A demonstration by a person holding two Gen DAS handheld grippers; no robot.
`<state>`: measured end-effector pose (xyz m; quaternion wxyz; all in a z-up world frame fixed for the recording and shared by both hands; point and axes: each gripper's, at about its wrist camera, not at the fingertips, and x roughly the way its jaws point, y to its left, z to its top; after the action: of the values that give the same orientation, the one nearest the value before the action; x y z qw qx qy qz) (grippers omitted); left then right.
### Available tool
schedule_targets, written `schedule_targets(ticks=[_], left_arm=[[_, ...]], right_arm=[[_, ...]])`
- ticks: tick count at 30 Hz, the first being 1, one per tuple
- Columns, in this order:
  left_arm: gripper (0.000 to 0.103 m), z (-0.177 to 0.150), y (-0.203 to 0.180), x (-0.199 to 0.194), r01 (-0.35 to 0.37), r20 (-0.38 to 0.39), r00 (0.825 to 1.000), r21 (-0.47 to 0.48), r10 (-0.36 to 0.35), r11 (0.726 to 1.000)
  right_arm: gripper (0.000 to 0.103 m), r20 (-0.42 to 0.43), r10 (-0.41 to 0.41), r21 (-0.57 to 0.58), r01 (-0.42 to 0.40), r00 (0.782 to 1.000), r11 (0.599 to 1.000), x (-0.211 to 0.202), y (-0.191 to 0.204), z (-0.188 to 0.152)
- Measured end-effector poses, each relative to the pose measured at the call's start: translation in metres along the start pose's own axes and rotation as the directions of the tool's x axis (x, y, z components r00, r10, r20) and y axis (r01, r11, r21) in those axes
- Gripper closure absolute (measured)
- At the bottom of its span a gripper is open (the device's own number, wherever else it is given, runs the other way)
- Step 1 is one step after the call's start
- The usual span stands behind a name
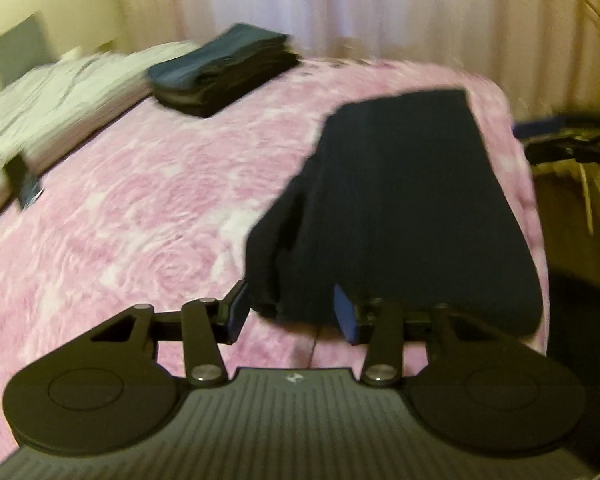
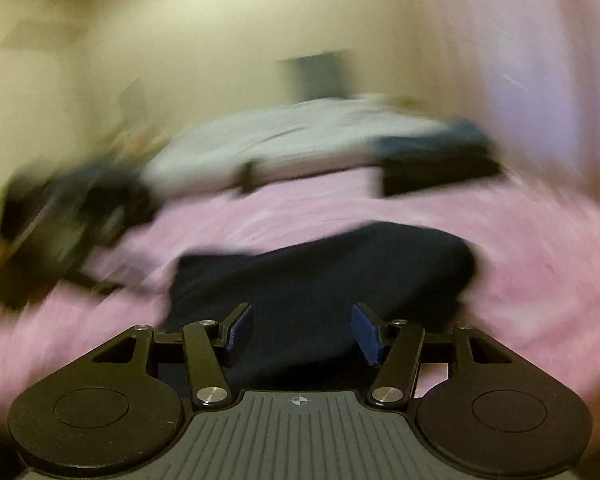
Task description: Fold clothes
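With the dark garment [image 1: 412, 208] part-folded on the pink bed [image 1: 140, 216], both the left gripper [image 1: 294, 312] and right gripper [image 2: 302, 334] stand released, neither pinching cloth; the next move probably calls for gripping the loose near edge and folding it over.

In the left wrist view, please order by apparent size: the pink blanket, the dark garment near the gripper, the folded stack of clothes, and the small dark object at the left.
1. pink blanket
2. dark garment, though its nearness to the camera enlarges it
3. folded stack
4. small dark object
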<state>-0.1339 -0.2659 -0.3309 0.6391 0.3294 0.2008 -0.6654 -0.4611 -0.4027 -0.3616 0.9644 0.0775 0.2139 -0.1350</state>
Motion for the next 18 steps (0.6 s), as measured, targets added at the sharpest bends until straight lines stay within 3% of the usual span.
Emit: schedule_targets(ticks=[2, 4, 7, 9, 11, 12, 13, 15, 18], left_arm=[[0.063, -0.003, -0.008, 0.005, 0.038, -0.001, 0.999, 0.116, -0.039, 0.992], [0.063, -0.007, -0.013, 0.014, 0.063, -0.015, 0.998, 0.196, -0.061, 0.979], [0.060, -0.013, -0.009, 0.024, 0.082, -0.004, 0.997, 0.230, -0.083, 0.970], [0.064, -0.016, 0.000, 0.025, 0.109, 0.013, 0.993, 0.207, -0.114, 0.972], [0.087, -0.019, 0.009, 0.025, 0.135, 0.020, 0.990, 0.178, -0.140, 0.975], [0.093, -0.021, 0.014, 0.025, 0.143, 0.024, 0.989, 0.164, -0.149, 0.976], [0.094, -0.023, 0.019, 0.024, 0.147, 0.030, 0.988, 0.154, -0.154, 0.977], [0.093, -0.027, 0.028, 0.022, 0.159, 0.044, 0.985, 0.131, -0.166, 0.979], [0.093, -0.033, 0.030, 0.020, 0.173, 0.066, 0.981, 0.124, -0.182, 0.977]], right_arm=[[0.045, -0.068, 0.034, -0.213, -0.047, 0.997, 0.976, 0.009, 0.045, -0.005], [0.045, -0.144, 0.037, -0.412, -0.094, 0.989, 0.906, 0.021, 0.089, -0.013], [0.045, -0.247, -0.037, -0.558, -0.111, 0.968, 0.822, 0.055, 0.125, -0.030], [0.045, -0.269, -0.105, -0.622, -0.089, 0.957, 0.778, 0.074, 0.138, -0.040], [0.046, -0.278, -0.164, -0.665, -0.067, 0.946, 0.744, 0.090, 0.147, -0.048], [0.051, -0.273, -0.186, -0.676, -0.051, 0.944, 0.735, 0.094, 0.148, -0.049], [0.073, -0.269, -0.203, -0.683, -0.038, 0.941, 0.729, 0.097, 0.148, -0.050], [0.080, -0.279, -0.204, -0.675, -0.041, 0.938, 0.737, 0.095, 0.139, -0.051], [0.082, -0.277, -0.212, -0.682, -0.036, 0.937, 0.730, 0.074, 0.124, -0.051]])
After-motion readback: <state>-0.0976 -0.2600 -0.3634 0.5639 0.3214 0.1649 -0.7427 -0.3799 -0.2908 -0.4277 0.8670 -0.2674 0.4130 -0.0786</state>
